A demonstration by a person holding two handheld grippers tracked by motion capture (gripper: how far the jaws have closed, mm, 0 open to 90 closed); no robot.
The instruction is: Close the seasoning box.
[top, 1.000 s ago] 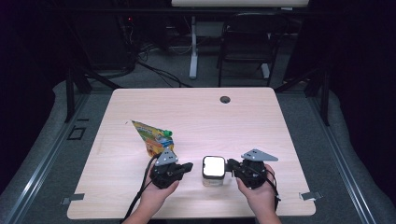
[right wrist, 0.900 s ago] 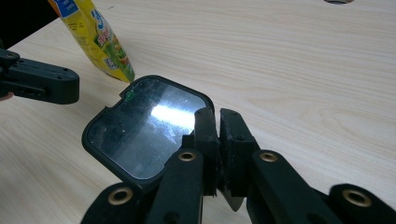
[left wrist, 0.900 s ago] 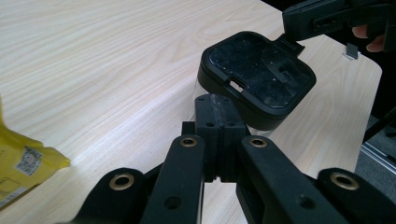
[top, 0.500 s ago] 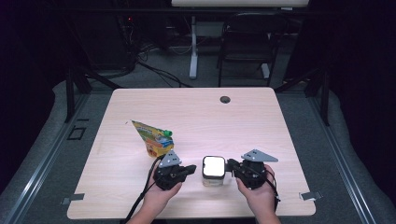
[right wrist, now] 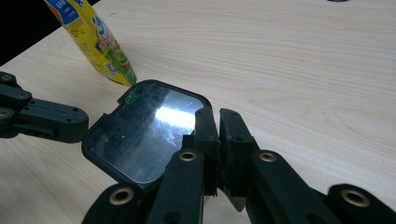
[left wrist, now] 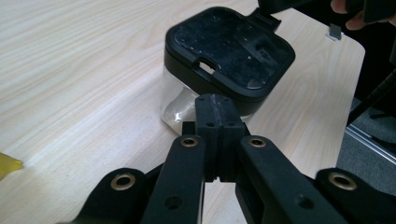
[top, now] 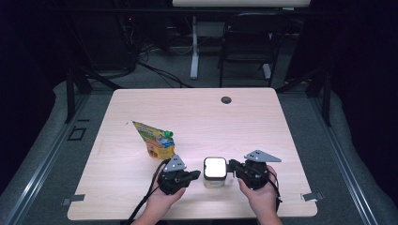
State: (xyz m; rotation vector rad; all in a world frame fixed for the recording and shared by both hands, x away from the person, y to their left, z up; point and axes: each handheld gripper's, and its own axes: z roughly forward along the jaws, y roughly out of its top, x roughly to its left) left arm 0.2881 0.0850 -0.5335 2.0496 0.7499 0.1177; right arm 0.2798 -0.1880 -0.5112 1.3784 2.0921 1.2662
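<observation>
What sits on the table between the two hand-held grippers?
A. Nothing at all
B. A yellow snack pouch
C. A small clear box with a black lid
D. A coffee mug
C: the clear box with its black lid stands between the left gripper and the right gripper.

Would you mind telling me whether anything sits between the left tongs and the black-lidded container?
Nothing visible does: the left tongs, jaws shut, point straight at the container, with only bare table around; the yellow pouch stands behind, clear.

Black left gripper (top: 190, 176), brass-ringed screws (both grippers), grey three-cornered plates, trailing cables
</observation>
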